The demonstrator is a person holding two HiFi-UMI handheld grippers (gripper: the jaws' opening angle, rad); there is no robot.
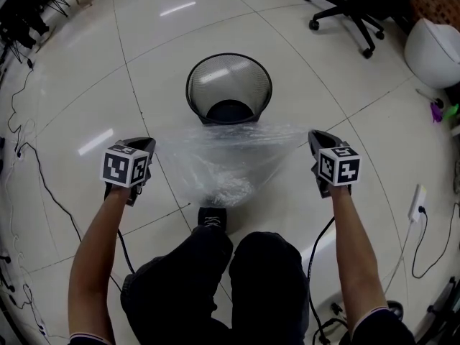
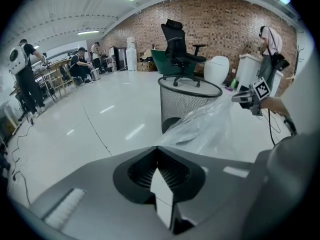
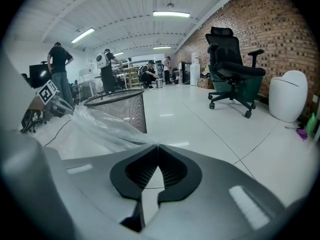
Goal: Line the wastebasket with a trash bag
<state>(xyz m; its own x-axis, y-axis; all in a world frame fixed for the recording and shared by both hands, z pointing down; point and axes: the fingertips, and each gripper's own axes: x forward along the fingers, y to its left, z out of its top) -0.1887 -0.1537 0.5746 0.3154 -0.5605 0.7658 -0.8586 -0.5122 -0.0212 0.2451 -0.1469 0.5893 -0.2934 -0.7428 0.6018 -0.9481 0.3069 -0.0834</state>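
**Head view: trash bag stretched between both grippers, just short of the wastebasket**

Pale tiled floor point(image 1: 302, 63) fills the scene. An office chair point(image 1: 352, 6) is parked off toward its far right side. The black mesh wastebasket point(image 1: 208, 85) stands upright out on open floor, well clear of any edge, and looks empty and unlined.

The clear trash bag point(image 1: 215, 160) hangs just on the near side of the wastebasket. Its top edge is drawn out in a line from one gripper to the other, and its body sags to a crumpled point above the person's shoe point(image 1: 210, 218).

The left gripper point(image 1: 146, 142) has its jaws clenched on the left end of that top edge. The left gripper view shows the film running out from the meeting tips toward the basket. The right gripper point(image 1: 315, 135) does the same at the right end, with its jaws pinched together on plastic.

The bag looks almost weightless, limp and slick. It will probably billow, cling to itself and slip from a shallow pinch. The two layers of the mouth seem to lie together, so it likely needs to be opened before it goes over the rim. The best hold is probably at the mouth hem, at opposite points, with one layer in each grip.
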